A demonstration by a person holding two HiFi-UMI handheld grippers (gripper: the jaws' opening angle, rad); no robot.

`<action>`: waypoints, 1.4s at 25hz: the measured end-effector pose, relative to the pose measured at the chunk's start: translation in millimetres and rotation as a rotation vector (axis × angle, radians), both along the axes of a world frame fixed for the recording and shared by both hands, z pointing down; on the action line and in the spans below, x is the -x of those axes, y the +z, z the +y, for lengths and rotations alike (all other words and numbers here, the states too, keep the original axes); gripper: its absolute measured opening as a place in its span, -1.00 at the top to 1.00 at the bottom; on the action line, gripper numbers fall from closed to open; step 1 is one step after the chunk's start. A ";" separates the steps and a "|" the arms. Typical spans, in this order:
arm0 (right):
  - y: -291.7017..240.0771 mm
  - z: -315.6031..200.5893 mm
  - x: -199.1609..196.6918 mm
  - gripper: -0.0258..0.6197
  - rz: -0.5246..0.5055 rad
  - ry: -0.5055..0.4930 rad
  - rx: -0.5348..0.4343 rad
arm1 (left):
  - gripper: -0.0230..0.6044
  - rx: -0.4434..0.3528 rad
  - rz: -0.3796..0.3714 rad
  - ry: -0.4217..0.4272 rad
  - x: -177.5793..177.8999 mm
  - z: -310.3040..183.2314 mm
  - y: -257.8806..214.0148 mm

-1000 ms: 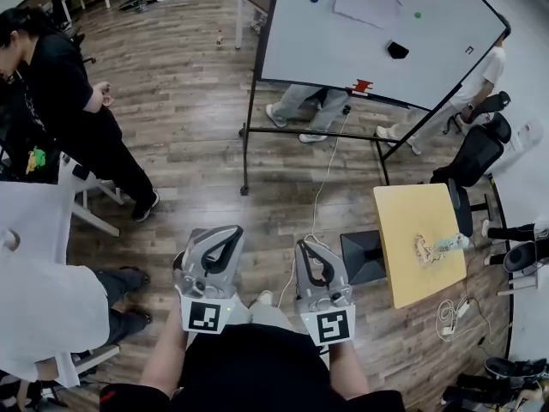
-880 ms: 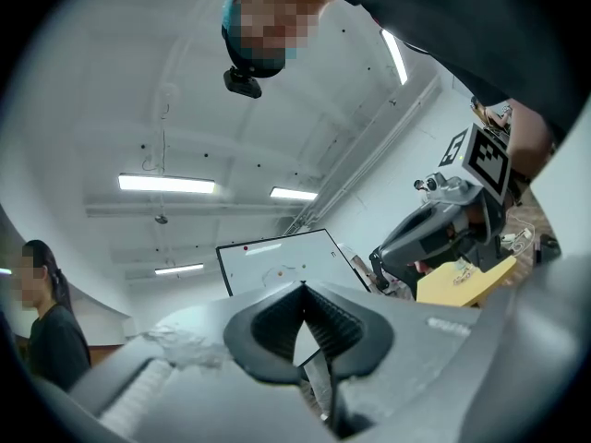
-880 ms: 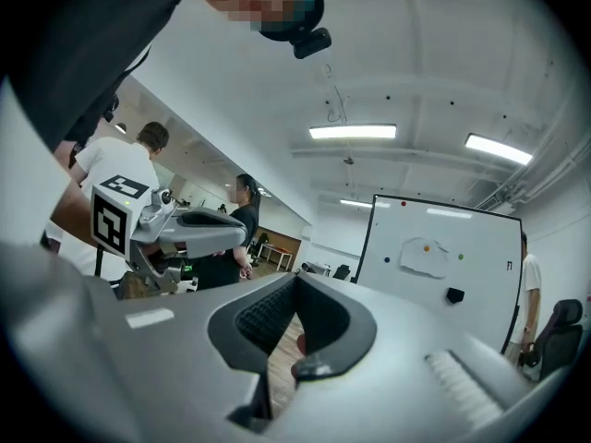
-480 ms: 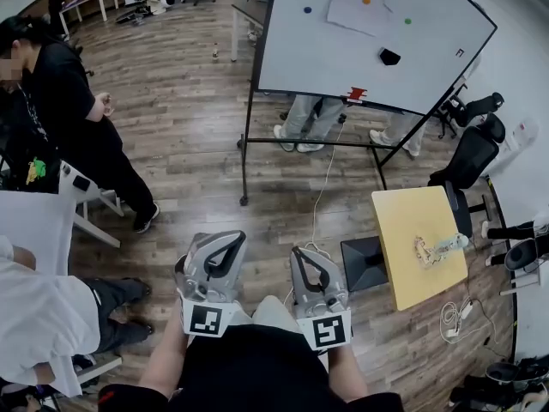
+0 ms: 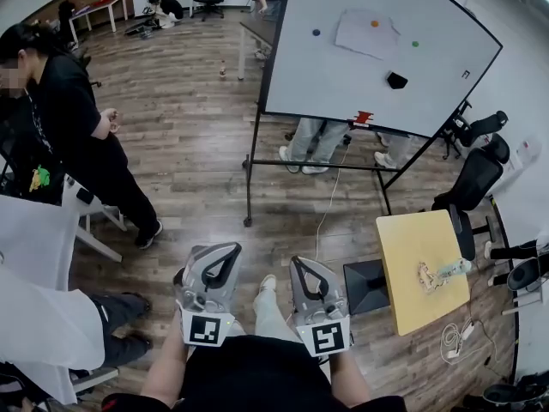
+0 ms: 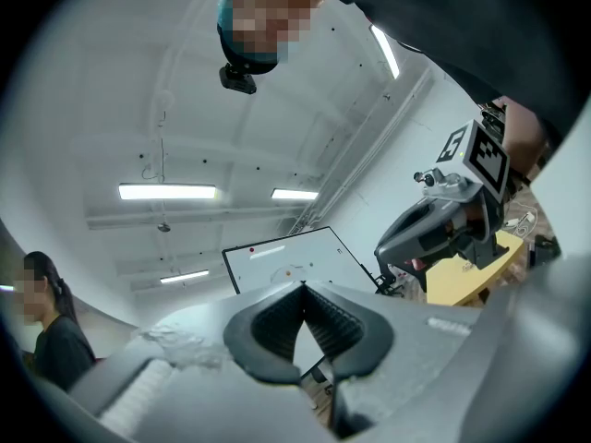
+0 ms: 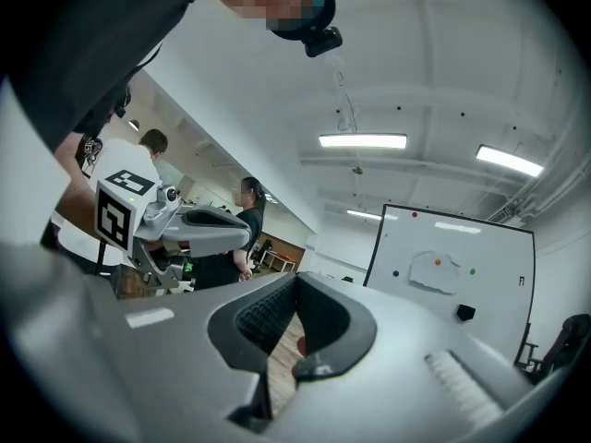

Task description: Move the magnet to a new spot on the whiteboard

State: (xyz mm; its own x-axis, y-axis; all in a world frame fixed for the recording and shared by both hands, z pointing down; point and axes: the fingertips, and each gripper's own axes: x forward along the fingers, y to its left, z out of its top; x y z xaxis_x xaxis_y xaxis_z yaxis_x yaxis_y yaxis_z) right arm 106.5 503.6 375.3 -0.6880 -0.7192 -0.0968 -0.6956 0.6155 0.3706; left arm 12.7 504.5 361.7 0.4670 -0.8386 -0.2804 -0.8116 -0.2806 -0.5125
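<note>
Lowered slightly, left gripper point(image 5: 221, 251) and right gripper point(image 5: 302, 264) hold fingers together, empty.

Right claw point(image 7: 297, 284) closed, empty; whiteboard point(image 7: 503, 257) beyond at right, orange magnet point(image 7: 438, 263) on it; left claw point(image 7: 242, 233) at left.

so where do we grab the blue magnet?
Probably by its rim: jaws on opposite edges of the blue magnet, coming head-on at the whiteboard face. It's a small round dot flat on the upright board, bare surface around it.
</note>
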 end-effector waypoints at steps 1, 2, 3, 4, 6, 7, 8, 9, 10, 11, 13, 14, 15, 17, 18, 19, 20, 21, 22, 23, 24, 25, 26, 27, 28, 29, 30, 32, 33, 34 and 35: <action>1.8 -10.0 1.4 0.91 0.003 -0.008 0.004 | 0.92 0.003 -0.002 -0.007 0.1 -7.6 1.4; 2.7 -19.9 3.5 0.91 0.002 -0.015 0.008 | 0.92 0.007 -0.002 -0.014 1.1 -15.6 3.2; 2.8 -29.6 6.2 0.91 -0.003 -0.022 0.011 | 0.92 0.013 -0.001 -0.021 3.0 -23.8 5.1; 2.4 -39.2 9.0 0.91 -0.009 -0.031 0.011 | 0.92 0.018 0.000 -0.028 5.2 -32.7 6.7; 1.8 -60.1 13.0 0.91 -0.013 -0.048 0.008 | 0.92 0.025 0.003 -0.041 8.7 -53.6 9.0; 2.7 -72.1 13.5 0.91 -0.009 -0.054 0.008 | 0.92 0.025 0.002 -0.047 9.2 -65.5 9.4; 5.0 -84.7 12.7 0.91 -0.003 -0.056 0.014 | 0.92 0.025 0.002 -0.051 8.8 -77.7 9.8; 8.2 -97.5 11.1 0.91 0.001 -0.055 0.023 | 0.92 0.024 0.001 -0.053 7.8 -89.8 10.3; 11.0 -110.0 9.0 0.91 0.004 -0.052 0.029 | 0.92 0.024 0.002 -0.053 6.3 -101.5 11.1; 12.7 -122.3 6.8 0.91 0.005 -0.049 0.030 | 0.92 0.024 0.003 -0.052 4.6 -113.0 12.0; 11.3 -146.3 3.4 0.91 -0.005 -0.047 0.016 | 0.92 0.026 0.002 -0.050 1.8 -135.9 13.7; 9.4 -157.6 2.5 0.91 -0.011 -0.048 0.007 | 0.92 0.027 0.001 -0.052 1.0 -147.0 14.1; 8.0 -167.9 2.0 0.91 -0.013 -0.049 0.000 | 0.92 0.028 0.001 -0.054 0.6 -157.5 13.7; 5.8 -186.3 0.9 0.91 -0.015 -0.054 -0.001 | 0.92 0.025 0.006 -0.059 -0.6 -176.9 10.6; 4.7 -194.8 -0.1 0.91 -0.016 -0.058 0.001 | 0.92 0.025 0.010 -0.062 -1.7 -186.2 9.6; 3.8 -203.3 -1.7 0.91 -0.016 -0.063 0.001 | 0.92 0.028 0.014 -0.066 -3.1 -195.4 9.7; 3.2 -212.2 -3.7 0.91 -0.014 -0.069 -0.002 | 0.92 0.030 0.016 -0.071 -5.3 -204.5 9.9; 2.5 -221.8 -6.2 0.91 -0.012 -0.073 -0.007 | 0.92 0.029 0.014 -0.076 -8.3 -213.3 9.3; 1.4 -231.6 -9.0 0.91 -0.014 -0.075 -0.012 | 0.92 0.028 0.014 -0.081 -11.4 -221.7 9.0; 0.3 -241.2 -11.6 0.91 -0.018 -0.076 -0.016 | 0.92 0.028 0.014 -0.087 -14.2 -229.5 8.7; -1.2 -250.0 -13.5 0.91 -0.025 -0.077 -0.019 | 0.92 0.020 0.009 -0.091 -16.9 -237.1 6.1; -3.4 -257.9 -14.4 0.91 -0.033 -0.082 -0.024 | 0.92 0.006 -0.001 -0.092 -19.6 -244.8 1.2; -5.8 -265.1 -14.7 0.91 -0.038 -0.089 -0.029 | 0.92 -0.006 -0.008 -0.095 -21.5 -252.7 -3.0; -7.8 -271.9 -14.9 0.91 -0.038 -0.099 -0.034 | 0.92 -0.013 -0.008 -0.101 -22.8 -260.7 -5.1; -9.1 -278.7 -15.2 0.91 -0.031 -0.109 -0.040 | 0.92 -0.017 -0.006 -0.107 -24.1 -268.4 -6.3; -10.0 -285.7 -16.0 0.91 -0.022 -0.119 -0.047 | 0.92 -0.023 -0.006 -0.114 -26.2 -275.5 -7.8; -10.1 -292.9 -17.3 0.91 -0.015 -0.126 -0.051 | 0.92 -0.027 -0.007 -0.119 -28.8 -281.6 -8.8; -8.3 -306.2 -21.6 0.91 -0.006 -0.134 -0.048 | 0.92 -0.032 -0.019 -0.124 -35.5 -290.7 -9.1; -7.8 -311.3 -23.7 0.91 -0.008 -0.137 -0.045 | 0.92 -0.031 -0.029 -0.124 -38.5 -293.9 -8.8; -8.2 -315.3 -25.3 0.91 -0.014 -0.140 -0.044 | 0.92 -0.027 -0.035 -0.127 -40.2 -296.8 -7.3; -8.5 -318.4 -26.4 0.91 -0.019 -0.143 -0.043 | 0.92 -0.019 -0.035 -0.132 -40.4 -299.8 -5.0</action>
State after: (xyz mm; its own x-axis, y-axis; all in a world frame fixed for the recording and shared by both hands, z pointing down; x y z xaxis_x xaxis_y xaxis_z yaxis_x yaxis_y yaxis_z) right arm 132.9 185.2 366.8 -0.7809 -0.6089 -0.1391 -0.6089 0.6927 0.3865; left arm 53.1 204.7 356.7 0.3626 -0.8883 -0.2818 -0.8223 -0.1627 -0.5453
